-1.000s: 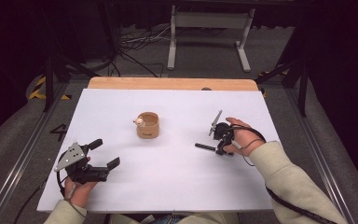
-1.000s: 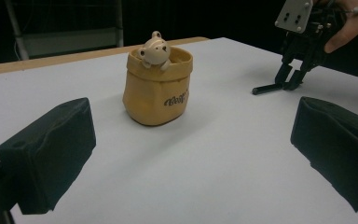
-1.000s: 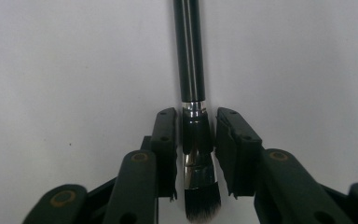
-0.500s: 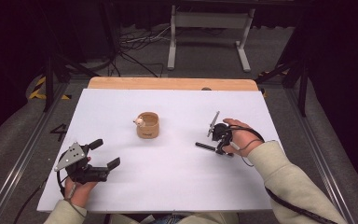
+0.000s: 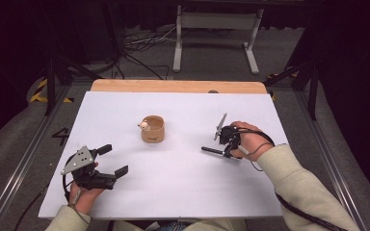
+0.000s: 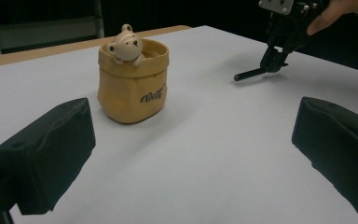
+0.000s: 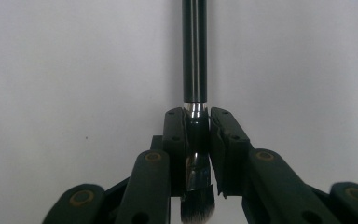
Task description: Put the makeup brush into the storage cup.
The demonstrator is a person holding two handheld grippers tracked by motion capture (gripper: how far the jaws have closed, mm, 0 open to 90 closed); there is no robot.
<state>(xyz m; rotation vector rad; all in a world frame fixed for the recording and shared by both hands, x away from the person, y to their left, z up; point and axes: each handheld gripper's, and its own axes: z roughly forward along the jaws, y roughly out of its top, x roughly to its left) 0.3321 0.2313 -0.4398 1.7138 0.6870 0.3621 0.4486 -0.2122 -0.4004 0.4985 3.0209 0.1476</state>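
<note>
A tan sack-shaped pot (image 5: 152, 130) with a small bear figure on its rim stands mid-table; it is also in the left gripper view (image 6: 131, 86), ahead and to the left. My left gripper (image 5: 113, 160) rests at the near left, open and empty, its wide-apart pads (image 6: 51, 154) framing bare table. My right gripper (image 5: 228, 144) is to the right of the pot, shut on a black makeup brush (image 5: 213, 151). In the right gripper view the jaws (image 7: 196, 128) clamp the brush's ferrule; the handle (image 7: 195, 51) points away and the bristles (image 7: 197, 211) lie toward the camera.
The white table top (image 5: 183, 192) has a wooden strip (image 5: 173, 86) along its far edge. Beyond it are a metal stand (image 5: 214, 33) and cables (image 5: 139, 43) on the floor. Dark rails (image 5: 24, 159) run along both sides of the table.
</note>
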